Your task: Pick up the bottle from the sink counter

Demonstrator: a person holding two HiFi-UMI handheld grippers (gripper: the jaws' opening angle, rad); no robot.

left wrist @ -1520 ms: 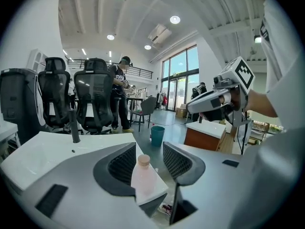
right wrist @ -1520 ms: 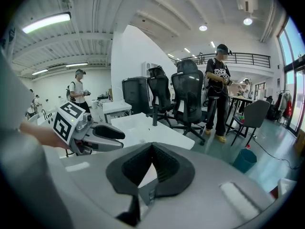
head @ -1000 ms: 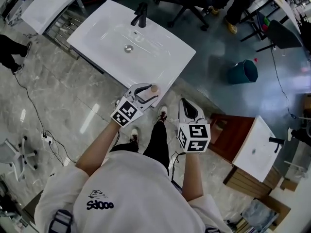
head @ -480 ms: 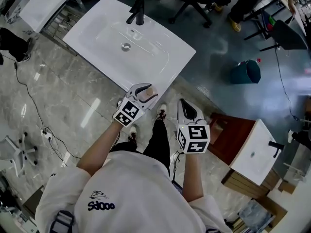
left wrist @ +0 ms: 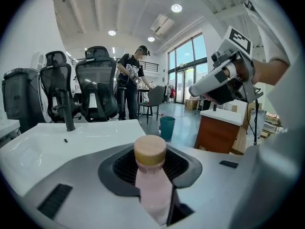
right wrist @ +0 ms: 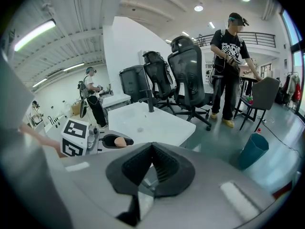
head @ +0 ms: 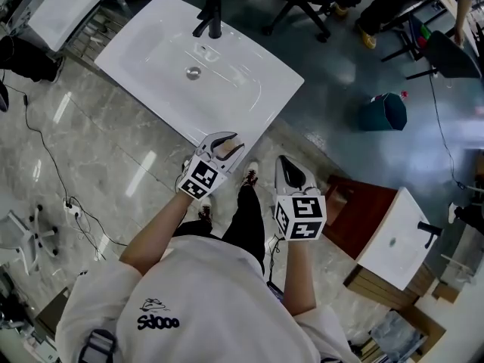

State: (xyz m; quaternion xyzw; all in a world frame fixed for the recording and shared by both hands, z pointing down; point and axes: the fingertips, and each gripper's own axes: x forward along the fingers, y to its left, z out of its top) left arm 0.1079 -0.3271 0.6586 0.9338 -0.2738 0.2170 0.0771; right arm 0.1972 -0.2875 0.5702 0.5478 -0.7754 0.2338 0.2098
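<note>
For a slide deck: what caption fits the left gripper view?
Left gripper closing its jaws around a pink, wood-capped bottle at the white sink counter.

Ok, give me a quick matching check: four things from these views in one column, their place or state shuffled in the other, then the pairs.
1 bottle
2 faucet
3 bin
4 right tool

A on the floor
B jaws together, empty
C far edge of the sink
D between the left tool jaws

Pairs: 1-D, 2-C, 3-A, 4-B. The left tool's jaws are closing on the bottle.
</note>
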